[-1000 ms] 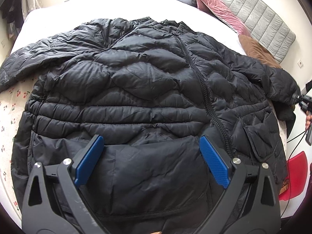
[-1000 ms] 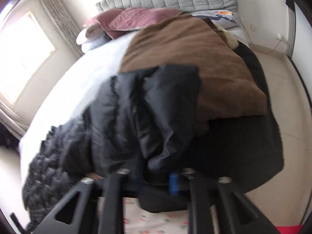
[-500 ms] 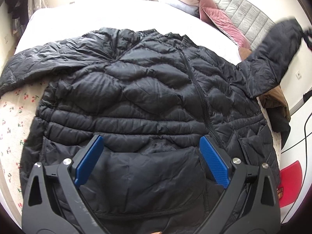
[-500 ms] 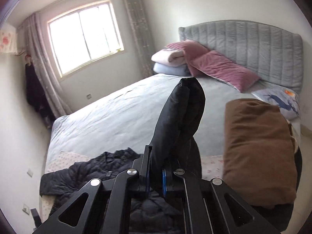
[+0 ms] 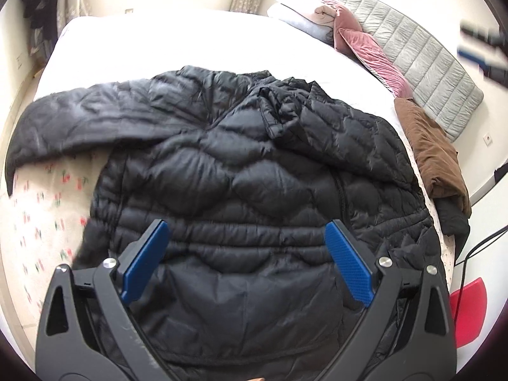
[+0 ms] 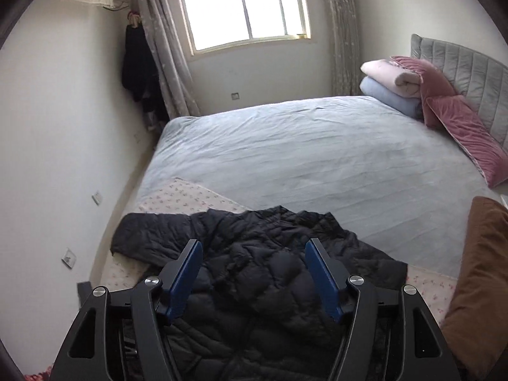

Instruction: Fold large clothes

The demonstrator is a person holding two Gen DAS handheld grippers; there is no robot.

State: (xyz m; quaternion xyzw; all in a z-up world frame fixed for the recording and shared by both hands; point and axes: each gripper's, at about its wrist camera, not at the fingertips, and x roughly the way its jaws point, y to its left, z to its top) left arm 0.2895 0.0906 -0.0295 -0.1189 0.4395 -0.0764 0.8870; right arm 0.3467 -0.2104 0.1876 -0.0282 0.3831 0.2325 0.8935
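Over the black jacket (image 5: 241, 171), both jaws gape empty, right just opened; only right wrist shows window (image 6: 244, 6).

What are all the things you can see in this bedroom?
puffer jacket: one, black, spread flat on the bed's near end, one sleeve folded over its chest
bed: one, pale sheet, filling the room's middle
cherry-print sheet: one, cream, under the jacket
brown garment: one, brown, on the bed beside the jacket
pillows: two, pink, against the headboard
rolled blankets: two, pink on pale blue, beside the pillows
headboard: one, grey, padded
window: one, bright, with grey curtains
dark clothes: hanging by the curtain
red object: one, on the floor
left hand-held gripper: open above the jacket
right hand-held gripper: just opened, nothing between its fingers
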